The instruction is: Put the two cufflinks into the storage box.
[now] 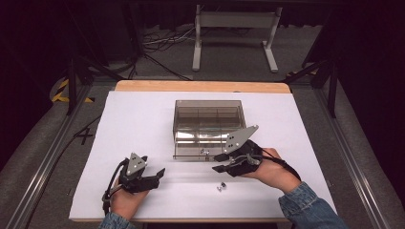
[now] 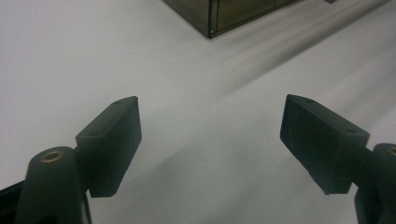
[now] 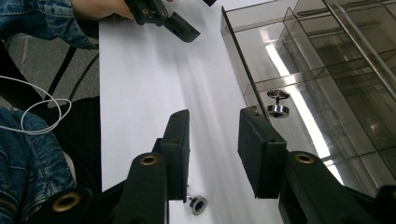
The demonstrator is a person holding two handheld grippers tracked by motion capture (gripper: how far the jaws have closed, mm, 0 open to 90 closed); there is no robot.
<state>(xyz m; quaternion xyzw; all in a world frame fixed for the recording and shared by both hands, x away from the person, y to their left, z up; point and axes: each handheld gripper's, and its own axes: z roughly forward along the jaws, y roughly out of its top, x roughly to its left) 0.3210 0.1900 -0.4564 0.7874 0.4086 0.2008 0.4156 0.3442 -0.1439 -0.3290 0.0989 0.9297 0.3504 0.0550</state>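
Note:
A smoky clear compartment box [image 1: 183, 125] stands mid-table on the white sheet. One small metal wheel-like part [image 3: 278, 102] lies in its near compartment, also seen from above [image 1: 204, 151]. Another small metal part [image 1: 221, 186] lies on the sheet in front of the box, and shows just under my right jaws [image 3: 198, 204]. My right gripper [image 1: 217, 163] hovers at the box's near edge, open a modest gap [image 3: 212, 135] with nothing between the jaws. My left gripper [image 1: 157, 175] rests lower left of the box, wide open and holding nothing [image 2: 212, 126].
The white sheet [image 1: 143, 119] covers the wooden table; its near edge runs just behind both hands. The box corner [image 2: 212, 18] lies ahead of the left jaws. A white cable [image 3: 42, 107] loops off the table's edge. A metal frame [image 1: 234, 33] stands on the floor beyond.

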